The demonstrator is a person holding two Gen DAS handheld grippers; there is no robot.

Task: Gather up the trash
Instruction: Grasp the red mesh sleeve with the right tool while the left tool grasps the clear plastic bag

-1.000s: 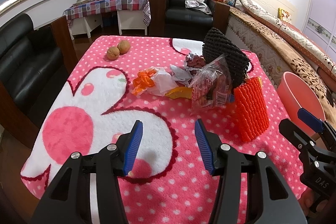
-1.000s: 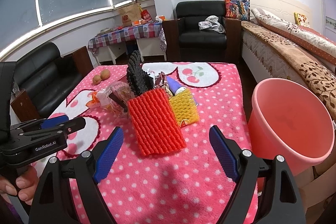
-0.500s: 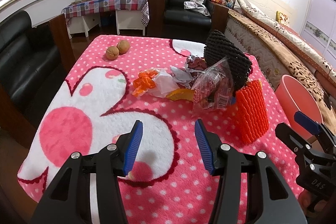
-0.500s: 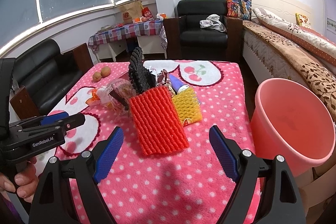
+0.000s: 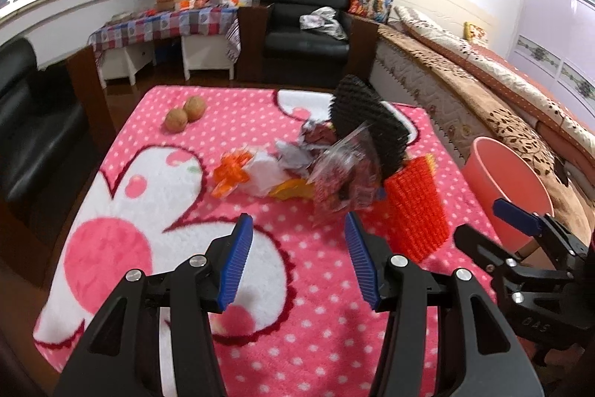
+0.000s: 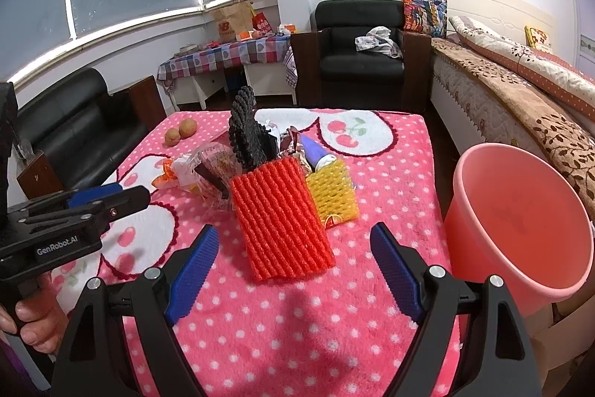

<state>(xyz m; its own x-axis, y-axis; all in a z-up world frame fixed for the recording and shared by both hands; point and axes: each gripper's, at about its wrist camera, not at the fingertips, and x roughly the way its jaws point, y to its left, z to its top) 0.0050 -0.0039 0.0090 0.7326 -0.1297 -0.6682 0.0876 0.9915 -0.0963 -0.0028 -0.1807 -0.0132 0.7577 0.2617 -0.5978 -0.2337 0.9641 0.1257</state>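
Observation:
A heap of trash lies mid-table on the pink dotted blanket: a red foam net, a yellow foam net, a black foam net, a clear plastic wrapper, orange scraps and crumpled paper. My left gripper is open and empty, short of the wrapper. My right gripper is open and empty, just in front of the red net. A pink bucket stands off the table's right edge.
Two brown round fruits lie at the table's far left. A blue-capped tube sticks out behind the yellow net. A black sofa runs along the left, an armchair stands behind, a bed on the right.
Both grippers have pulled back and risen a little, so the trash heap looks slightly farther away. Both stay open. Nothing on the table has moved.

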